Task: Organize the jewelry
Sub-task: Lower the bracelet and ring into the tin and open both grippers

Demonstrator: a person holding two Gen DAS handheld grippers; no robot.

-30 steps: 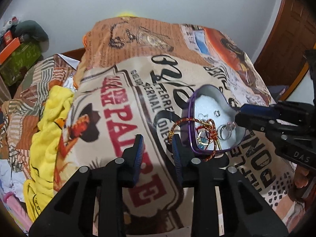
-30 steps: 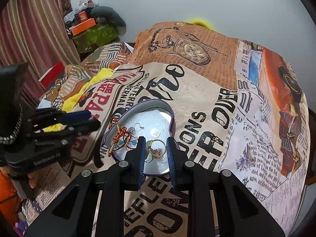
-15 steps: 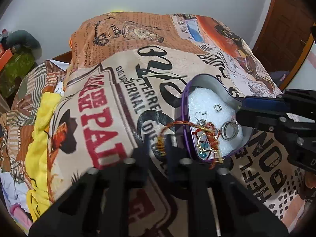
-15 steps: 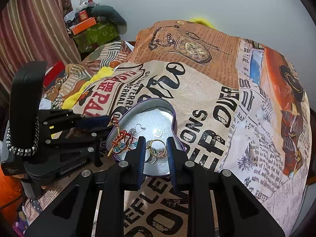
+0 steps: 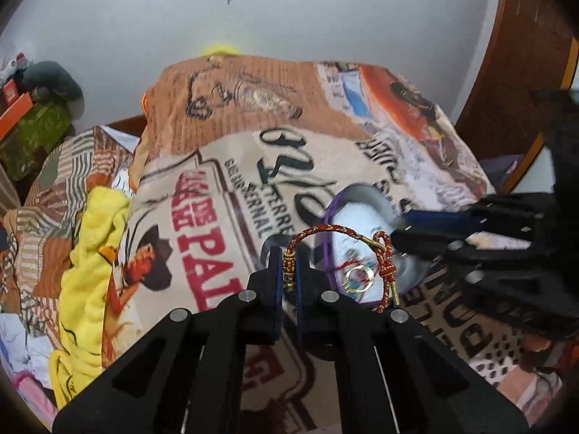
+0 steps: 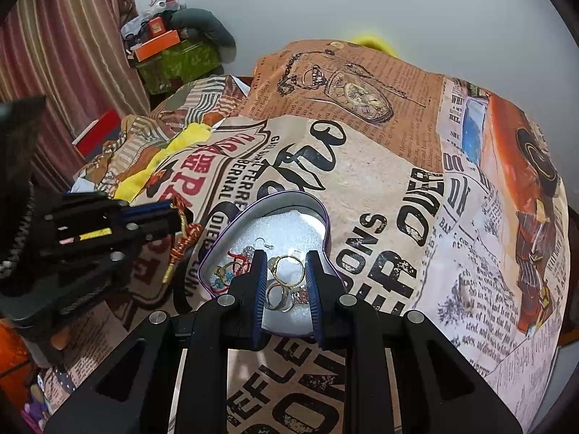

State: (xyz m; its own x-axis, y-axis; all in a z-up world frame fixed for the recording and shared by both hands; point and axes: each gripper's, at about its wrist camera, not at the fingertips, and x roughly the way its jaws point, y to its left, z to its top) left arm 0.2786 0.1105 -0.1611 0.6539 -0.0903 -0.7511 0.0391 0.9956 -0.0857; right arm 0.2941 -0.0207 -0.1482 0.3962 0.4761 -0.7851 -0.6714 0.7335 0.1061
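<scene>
Bracelet (image 5: 327,230) clamped in left gripper (image 5: 288,258) jaws; right gripper (image 6: 286,266) jaws apart over tin (image 6: 231,233).

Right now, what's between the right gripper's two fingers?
In the right wrist view, gold rings on the heart tin's white padding sit between the open right gripper.

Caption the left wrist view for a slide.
Left gripper pinches a red-gold cord bracelet lifted beside the heart-shaped tin.

A home bedroom: printed bedspread (image 6: 380,188), striped curtain (image 6: 72,54), cluttered clothes (image 5: 90,253).
</scene>
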